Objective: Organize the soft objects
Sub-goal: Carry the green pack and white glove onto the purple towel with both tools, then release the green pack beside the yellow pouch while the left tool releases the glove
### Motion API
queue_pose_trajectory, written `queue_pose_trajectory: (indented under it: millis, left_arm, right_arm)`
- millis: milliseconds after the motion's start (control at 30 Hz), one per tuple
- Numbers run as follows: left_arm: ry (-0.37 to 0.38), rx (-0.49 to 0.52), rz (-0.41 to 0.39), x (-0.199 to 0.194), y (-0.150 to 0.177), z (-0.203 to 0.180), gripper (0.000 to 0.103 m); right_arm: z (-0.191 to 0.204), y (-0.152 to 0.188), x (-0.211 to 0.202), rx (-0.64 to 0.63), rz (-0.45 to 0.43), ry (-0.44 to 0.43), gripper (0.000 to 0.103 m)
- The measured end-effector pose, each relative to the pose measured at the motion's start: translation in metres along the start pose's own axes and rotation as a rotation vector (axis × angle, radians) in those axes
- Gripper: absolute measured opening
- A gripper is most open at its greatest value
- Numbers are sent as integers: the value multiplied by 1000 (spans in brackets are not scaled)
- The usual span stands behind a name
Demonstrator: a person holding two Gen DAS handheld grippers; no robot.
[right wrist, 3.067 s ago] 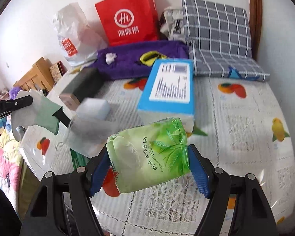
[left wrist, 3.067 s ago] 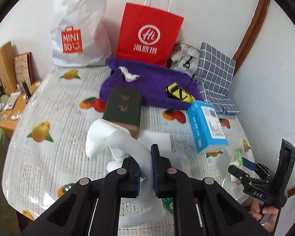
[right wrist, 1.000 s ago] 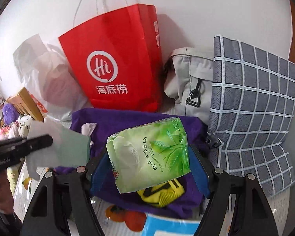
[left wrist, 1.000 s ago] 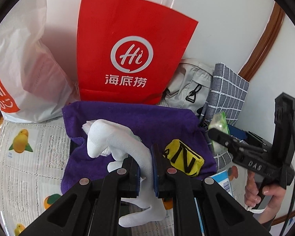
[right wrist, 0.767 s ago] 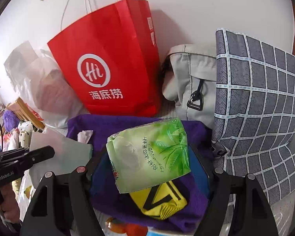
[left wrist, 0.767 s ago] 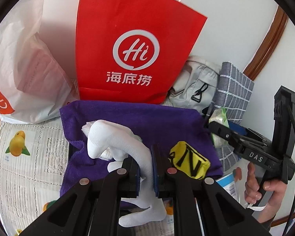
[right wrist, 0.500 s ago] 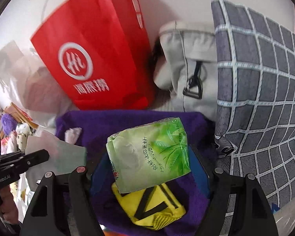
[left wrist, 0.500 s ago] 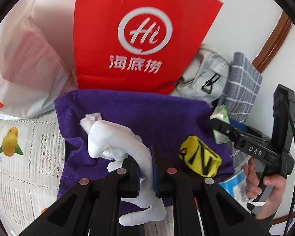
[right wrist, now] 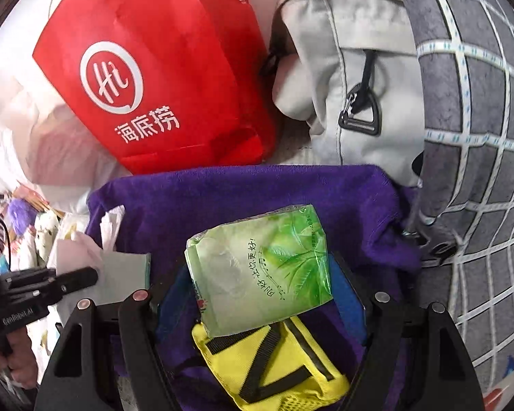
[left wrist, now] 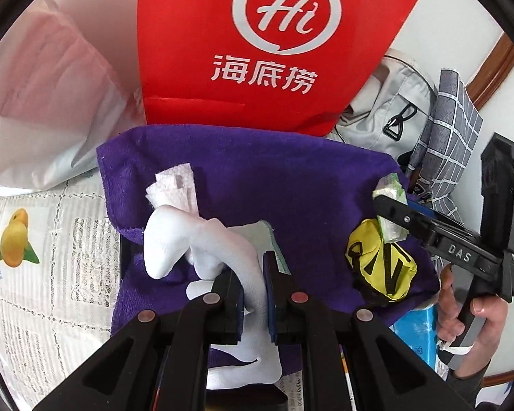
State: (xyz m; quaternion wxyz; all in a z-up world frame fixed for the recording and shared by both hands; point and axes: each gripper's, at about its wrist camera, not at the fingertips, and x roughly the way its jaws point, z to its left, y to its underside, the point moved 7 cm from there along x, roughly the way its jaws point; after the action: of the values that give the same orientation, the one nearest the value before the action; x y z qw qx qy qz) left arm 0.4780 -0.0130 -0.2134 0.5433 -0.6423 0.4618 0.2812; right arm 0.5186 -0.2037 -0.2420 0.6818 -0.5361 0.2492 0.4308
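My left gripper [left wrist: 253,291] is shut on a white sock [left wrist: 202,243] and holds it over the near left part of a purple towel [left wrist: 274,178]. A crumpled white tissue [left wrist: 174,188] lies on the towel just beyond the sock. My right gripper [right wrist: 260,294] is shut on a green tissue pack [right wrist: 260,267], just above a yellow pouch [right wrist: 274,366] with black stripes that lies on the purple towel [right wrist: 257,188]. The right gripper with the pack also shows at the right of the left wrist view [left wrist: 390,205].
A red paper bag [left wrist: 274,41] stands against the wall behind the towel. A white plastic bag [left wrist: 41,96] is to its left. A grey bag [right wrist: 353,78] and a grey checked pillow [right wrist: 479,137] are at the right. A blue box [left wrist: 414,335] lies near the towel's right front.
Both grippers have moved forward and down over the purple towel with their loads. The tissue pack now hangs just above the yellow pouch.
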Motion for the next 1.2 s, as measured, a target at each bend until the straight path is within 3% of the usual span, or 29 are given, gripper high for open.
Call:
queue_pose_trajectory:
  millis: [200, 267, 433, 567, 767, 967, 1200]
  left_arm:
    - [6, 9, 17, 5, 1, -3, 15]
    - [9, 0, 26, 7, 0, -1, 25]
    - [-43, 11, 21, 3, -1, 6, 42]
    - [-20, -15, -23, -10, -7, 13, 56]
    - [4, -62, -62, -26, -15, 28, 57]
    - [52, -71, -90, -37, -20, 24, 62]
    - [38, -47, -111, -47, -20, 16, 62]
  right_arm:
    - [-2, 5, 10, 36, 68, -30, 81]
    - [-1, 6, 12, 29, 89, -28, 84]
    - [-1, 2, -2, 8, 29, 10, 85]
    - [5, -1, -19, -19, -22, 17, 85]
    - [17, -8, -41, -74, -104, 31, 85]
    - [35, -7, -53, -86, -96, -57, 85]
    - [55, -3, -59, -195, -124, 4, 85]
